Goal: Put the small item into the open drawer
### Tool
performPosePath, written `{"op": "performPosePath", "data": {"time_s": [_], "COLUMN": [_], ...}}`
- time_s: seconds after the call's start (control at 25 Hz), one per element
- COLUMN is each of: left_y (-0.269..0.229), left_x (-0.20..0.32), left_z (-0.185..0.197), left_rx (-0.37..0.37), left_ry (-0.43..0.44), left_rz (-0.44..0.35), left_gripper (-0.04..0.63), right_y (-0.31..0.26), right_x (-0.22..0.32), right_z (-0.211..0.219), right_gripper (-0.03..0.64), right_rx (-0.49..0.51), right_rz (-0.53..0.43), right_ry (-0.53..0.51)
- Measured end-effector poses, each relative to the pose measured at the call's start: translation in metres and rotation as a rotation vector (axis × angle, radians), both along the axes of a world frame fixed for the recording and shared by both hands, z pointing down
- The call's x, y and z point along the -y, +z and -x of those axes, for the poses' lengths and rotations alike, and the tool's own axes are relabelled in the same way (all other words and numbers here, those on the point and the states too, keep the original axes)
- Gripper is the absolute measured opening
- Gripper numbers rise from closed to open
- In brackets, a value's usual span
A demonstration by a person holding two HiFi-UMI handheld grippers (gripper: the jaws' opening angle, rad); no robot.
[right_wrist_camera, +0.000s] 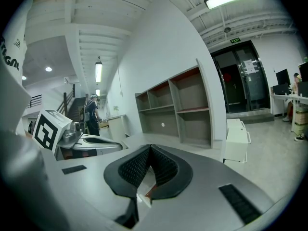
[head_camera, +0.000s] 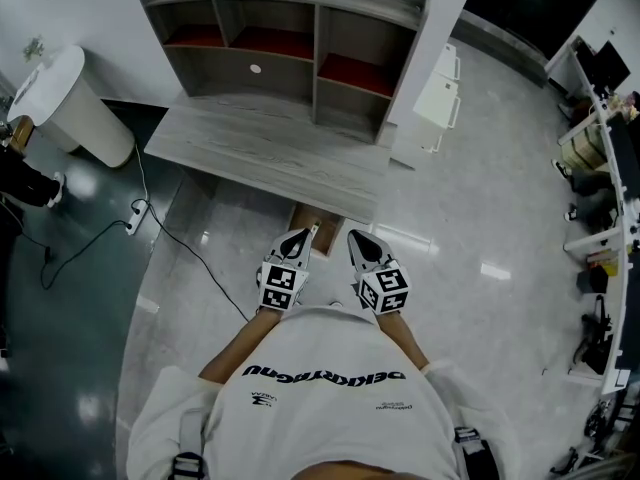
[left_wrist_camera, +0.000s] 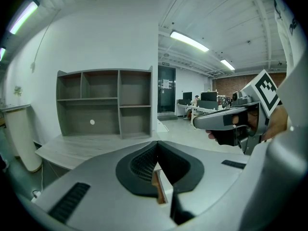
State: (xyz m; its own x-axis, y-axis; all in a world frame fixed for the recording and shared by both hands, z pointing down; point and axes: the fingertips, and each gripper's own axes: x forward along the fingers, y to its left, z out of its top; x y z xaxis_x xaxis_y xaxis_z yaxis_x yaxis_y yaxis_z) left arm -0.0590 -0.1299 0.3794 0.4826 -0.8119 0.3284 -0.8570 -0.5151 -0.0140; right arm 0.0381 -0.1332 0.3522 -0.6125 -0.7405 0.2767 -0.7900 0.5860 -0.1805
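A grey desk [head_camera: 262, 148] with a shelf unit [head_camera: 290, 43] stands ahead of me. Under its front edge an open drawer [head_camera: 322, 226] shows brown wood. I see no small item in any view. My left gripper [head_camera: 298, 236] and right gripper [head_camera: 361, 240] hang side by side close to my body, just short of the drawer, both above the floor. In the left gripper view the jaws [left_wrist_camera: 156, 143] meet at the tip with nothing between them. The right gripper [right_wrist_camera: 150, 147] is likewise shut and empty. Each gripper view shows the other gripper beside it.
A white drawer cabinet [head_camera: 440, 98] stands right of the desk. A white rounded unit [head_camera: 70, 103] sits at the left, and a power strip with cable [head_camera: 135, 218] lies on the floor. Cluttered desks [head_camera: 600, 168] line the right edge. A person [right_wrist_camera: 91, 114] stands far back.
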Motion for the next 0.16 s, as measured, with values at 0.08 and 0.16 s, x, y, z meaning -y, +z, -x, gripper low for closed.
{"op": "performPosePath", "data": {"time_s": [0.08, 0.16], "left_y": [-0.0023, -0.0019], "left_x": [-0.0013, -0.0015], "left_z": [-0.0032, -0.0051], "left_rx": [-0.001, -0.004], "left_ry": [0.012, 0.016], "left_rz": [0.009, 0.016], "left_gripper": [0.015, 0.015], "right_y": [0.0007, 0.0020], "right_x": [0.0010, 0.0023], "right_z": [-0.0007, -0.0018], "right_gripper": [0.029, 0.029], "right_rx": [-0.004, -0.008], "right_rz": [0.000, 0.000], "right_ry": [-0.001, -0.001]}}
